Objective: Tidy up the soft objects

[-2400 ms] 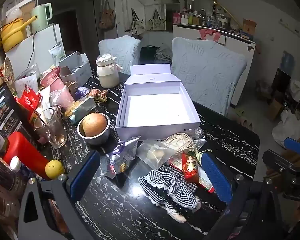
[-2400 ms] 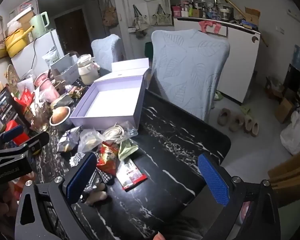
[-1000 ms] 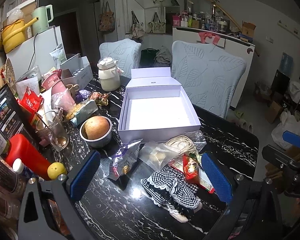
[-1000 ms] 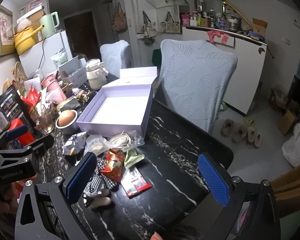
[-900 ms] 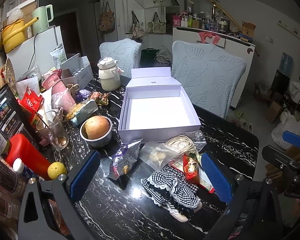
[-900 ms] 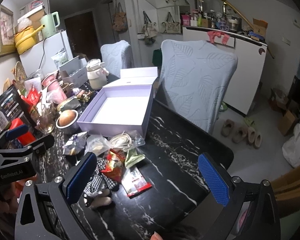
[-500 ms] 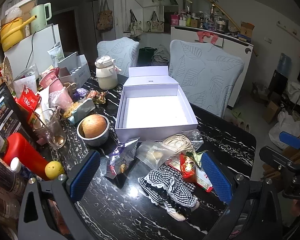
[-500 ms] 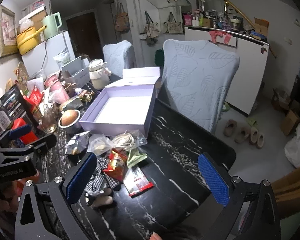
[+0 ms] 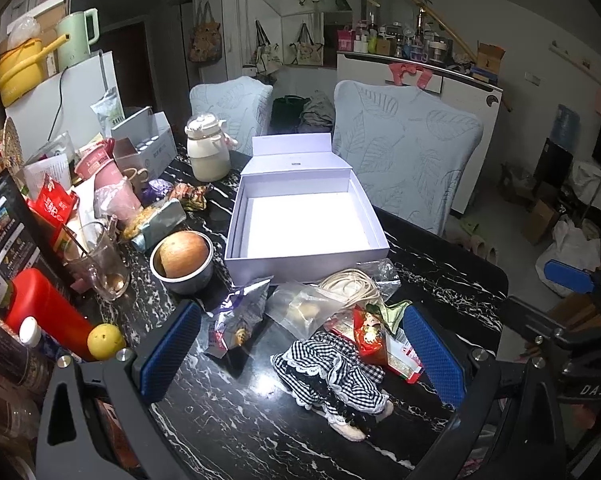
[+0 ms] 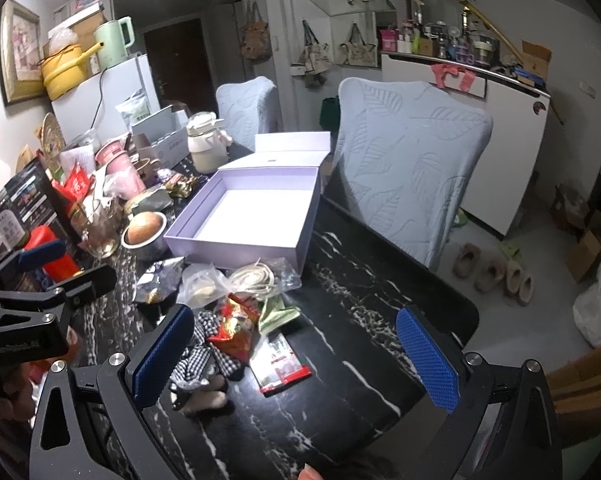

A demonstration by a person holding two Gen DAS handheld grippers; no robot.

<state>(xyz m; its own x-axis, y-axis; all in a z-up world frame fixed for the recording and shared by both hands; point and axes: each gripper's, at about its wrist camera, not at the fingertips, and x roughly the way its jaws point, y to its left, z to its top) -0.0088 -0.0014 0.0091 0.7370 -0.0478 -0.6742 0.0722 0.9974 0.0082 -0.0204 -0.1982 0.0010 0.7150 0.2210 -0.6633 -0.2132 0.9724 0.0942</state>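
An open, empty lilac box [image 9: 305,224] [image 10: 244,216] sits mid-table on the black marble table [image 9: 228,420]. In front of it lies a heap of soft things: a checked-dress doll [image 9: 332,376] [image 10: 204,360], a red packet [image 9: 367,330] [image 10: 236,330], a coil of cord in a clear bag [image 9: 350,284] [image 10: 256,276], a foil bag [image 9: 240,308] and a clear bag [image 9: 300,308]. My left gripper [image 9: 300,350] hangs open just above the doll. My right gripper [image 10: 292,356] is open too, over the table to the right of the heap.
A steel bowl with a round bun [image 9: 182,256], a glass mug [image 9: 96,260], a red bottle [image 9: 46,308], a lemon [image 9: 105,341] and several packets crowd the left side. A cream jar [image 9: 206,156] stands behind. Two covered chairs [image 9: 404,160] line the far edge.
Both grippers have risen and drawn back slightly, so the heap and box sit a little lower and farther in view. Nothing on the table has moved.
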